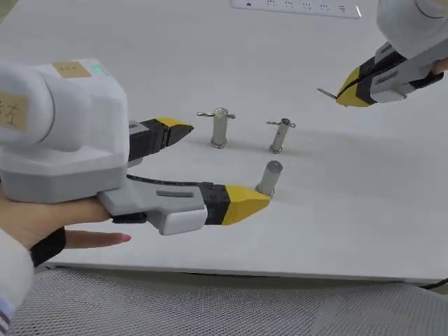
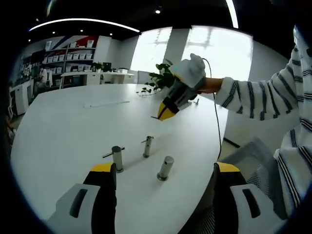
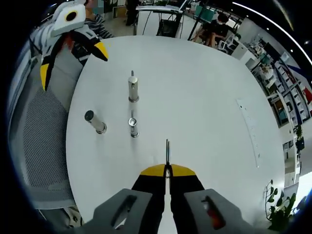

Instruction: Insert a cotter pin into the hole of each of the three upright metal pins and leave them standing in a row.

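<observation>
now right gripper (image 3: 167,169) jaws pinch a cotter pin (image 3: 167,151); left gripper (image 1: 225,164) jaws stand spread.

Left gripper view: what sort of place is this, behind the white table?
Probably an open-plan office or lab: a large white round-edged table, white wall shelves stacked with boxes, a leafy green potted plant before tall bright windows, and a curved ceiling strip light.
</observation>
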A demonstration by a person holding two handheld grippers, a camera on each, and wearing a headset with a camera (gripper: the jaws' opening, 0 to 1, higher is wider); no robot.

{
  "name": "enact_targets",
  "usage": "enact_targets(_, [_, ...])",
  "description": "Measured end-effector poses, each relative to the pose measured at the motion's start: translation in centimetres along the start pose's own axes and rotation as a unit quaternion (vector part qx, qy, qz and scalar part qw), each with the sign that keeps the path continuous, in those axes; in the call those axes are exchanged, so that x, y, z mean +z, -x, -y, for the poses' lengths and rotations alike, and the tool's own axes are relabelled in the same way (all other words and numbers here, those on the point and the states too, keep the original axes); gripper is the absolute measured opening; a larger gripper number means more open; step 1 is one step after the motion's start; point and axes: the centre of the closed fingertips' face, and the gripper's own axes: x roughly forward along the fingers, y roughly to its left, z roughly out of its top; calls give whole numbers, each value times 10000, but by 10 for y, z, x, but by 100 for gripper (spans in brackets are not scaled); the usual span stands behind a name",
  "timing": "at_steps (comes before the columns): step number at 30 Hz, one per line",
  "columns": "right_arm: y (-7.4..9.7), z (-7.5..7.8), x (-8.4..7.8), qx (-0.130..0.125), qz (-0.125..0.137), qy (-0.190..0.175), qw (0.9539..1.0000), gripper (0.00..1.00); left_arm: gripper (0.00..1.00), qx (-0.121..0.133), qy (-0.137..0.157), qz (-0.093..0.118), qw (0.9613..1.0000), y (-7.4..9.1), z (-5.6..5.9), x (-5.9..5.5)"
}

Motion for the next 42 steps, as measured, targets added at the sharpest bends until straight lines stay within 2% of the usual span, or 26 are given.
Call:
enact_targets(1, [5, -1, 3, -96, 55, 68, 9999, 0, 79, 55, -62, 48, 10000, 0, -2, 3])
enact_targets(4, [13, -5, 9, -236, 161, 167, 9995, 0, 78, 17, 79, 151, 9999, -1, -3, 13])
enact_targets(5, [17, -8, 13, -296, 221, 212, 9991, 0, 76, 88, -11, 302, 9995, 0, -2, 23])
enact_targets(7, [22, -8, 19, -385, 342, 257, 9983, 0, 74, 114, 88, 395, 9991, -1, -4, 32])
enact_targets(10, [30, -10, 28, -527, 537, 323, 9966, 0, 70, 23, 310, 611, 9976, -3, -5, 46])
enact_targets(13, [39, -15, 37, -666, 697, 386, 9946, 0, 68, 6, 281, 714, 9970, -6, -8, 56])
enact_targets(17, [49, -20, 50, -843, 957, 439, 9909, 0, 66, -41, 226, 669, 9975, -12, -10, 62])
enact_targets(18, [46, -15, 51, -874, 997, 454, 9901, 0, 65, -65, 229, 686, 9974, -13, -10, 64])
enact_targets(19, [48, -16, 54, -938, 1045, 484, 9889, 0, 64, -115, 228, 707, 9972, -16, -13, 65])
enact_targets(27, [56, -24, 65, -1185, 1280, 668, 9824, 0, 61, -438, 328, 787, 9954, -32, -6, 78])
enact_targets(30, [57, -27, 67, -1247, 1282, 732, 9811, 0, 57, -557, 494, 831, 9938, -37, -3, 81])
enact_targets(34, [57, -31, 67, -1406, 1234, 911, 9781, 0, 51, -673, 645, 745, 9929, -43, 1, 80])
enact_targets(36, [57, -36, 69, -1392, 1203, 966, 9782, 0, 50, -718, 677, 716, 9925, -46, 3, 80])
enact_targets(42, [50, -46, 71, -1366, 1166, 1101, 9776, 0, 34, -867, 923, 563, 9904, -52, 8, 75])
